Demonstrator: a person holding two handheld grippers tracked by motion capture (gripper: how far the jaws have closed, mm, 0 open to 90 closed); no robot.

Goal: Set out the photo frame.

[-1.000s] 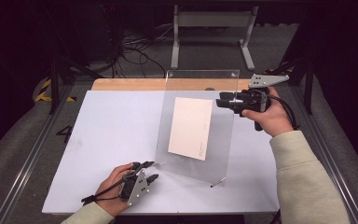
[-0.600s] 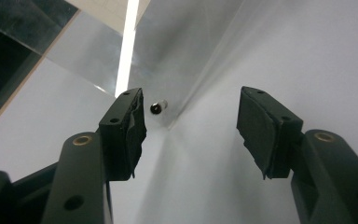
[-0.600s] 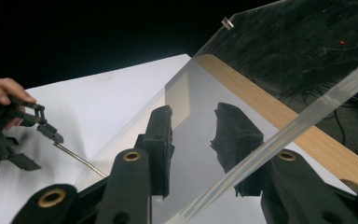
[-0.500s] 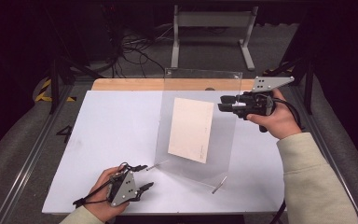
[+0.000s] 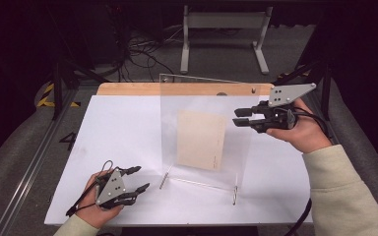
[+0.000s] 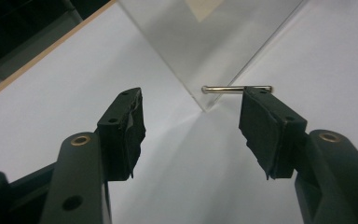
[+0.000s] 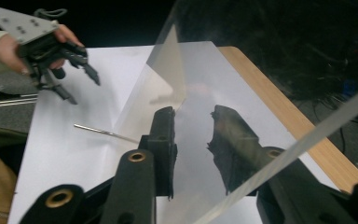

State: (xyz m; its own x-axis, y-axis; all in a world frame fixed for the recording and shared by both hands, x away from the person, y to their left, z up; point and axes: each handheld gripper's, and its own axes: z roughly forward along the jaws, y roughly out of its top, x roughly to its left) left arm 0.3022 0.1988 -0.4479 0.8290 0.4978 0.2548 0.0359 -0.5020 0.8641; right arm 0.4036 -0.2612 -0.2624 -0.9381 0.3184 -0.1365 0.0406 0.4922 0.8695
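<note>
A clear plastic panel (image 5: 238, 147) stands on the white board on two thin metal pins (image 5: 165, 177), with a beige card (image 5: 201, 140) in it. My right gripper (image 5: 236, 117) is at the panel's right edge. In the right gripper view, the panel (image 7: 205, 74) runs between the jaws of my right gripper (image 7: 192, 114). The jaws have just been closing, a gap remains, and it is open. My left gripper (image 5: 141, 178) sits low at the front left, short of the near pin (image 6: 235, 88). The left gripper (image 6: 191, 116) is open and empty; its jaws have just been opening.
The white board (image 5: 118, 128) has a wooden strip (image 5: 128, 89) along its far edge. Behind the table, a metal frame (image 5: 224, 29) and cables lie on the dark floor. Grey rails run along both sides of the table.
The left gripper has pulled back to the left, away from the panel's foot, with wider jaws. The panel's top edge has risen, so it stands more upright. The right gripper has shifted slightly with it.
</note>
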